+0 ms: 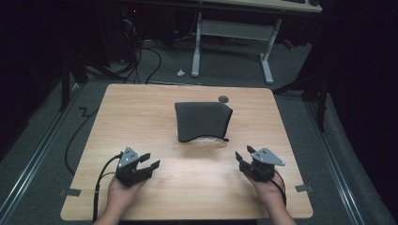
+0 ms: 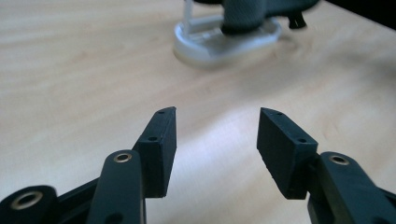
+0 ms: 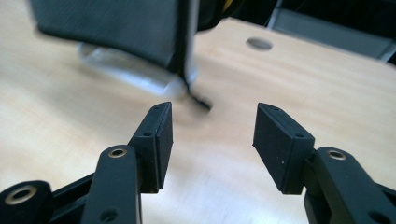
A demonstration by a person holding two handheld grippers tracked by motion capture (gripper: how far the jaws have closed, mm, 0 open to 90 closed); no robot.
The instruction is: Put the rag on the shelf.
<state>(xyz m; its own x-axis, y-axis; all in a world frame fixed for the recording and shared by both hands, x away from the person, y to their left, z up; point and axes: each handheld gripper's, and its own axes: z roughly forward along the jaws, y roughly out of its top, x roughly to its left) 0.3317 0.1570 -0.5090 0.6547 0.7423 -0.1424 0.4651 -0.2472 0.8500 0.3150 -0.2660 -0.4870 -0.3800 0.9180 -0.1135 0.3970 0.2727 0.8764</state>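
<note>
A dark grey fabric pouch [image 1: 202, 120] stands on a white oval base [image 1: 205, 139] in the middle of the wooden table [image 1: 141, 112]. A black zipper cord hangs at its lower right corner. My left gripper [image 1: 149, 161] rests near the table's front left, open, with nothing between its jaws. My right gripper [image 1: 245, 154] rests near the front right, also open and empty. In the left gripper view the white base [image 2: 224, 42] lies ahead beyond the left gripper [image 2: 217, 128]. In the right gripper view the pouch [image 3: 116, 28] rises ahead and to the left of the right gripper [image 3: 212, 123].
A round grey grommet [image 1: 224, 99] sits in the table top behind the pouch. Tape tabs mark the table's edges at left [image 1: 69, 191] and right [image 1: 303, 188]. A white desk frame [image 1: 234, 42] and cables stand on the floor beyond.
</note>
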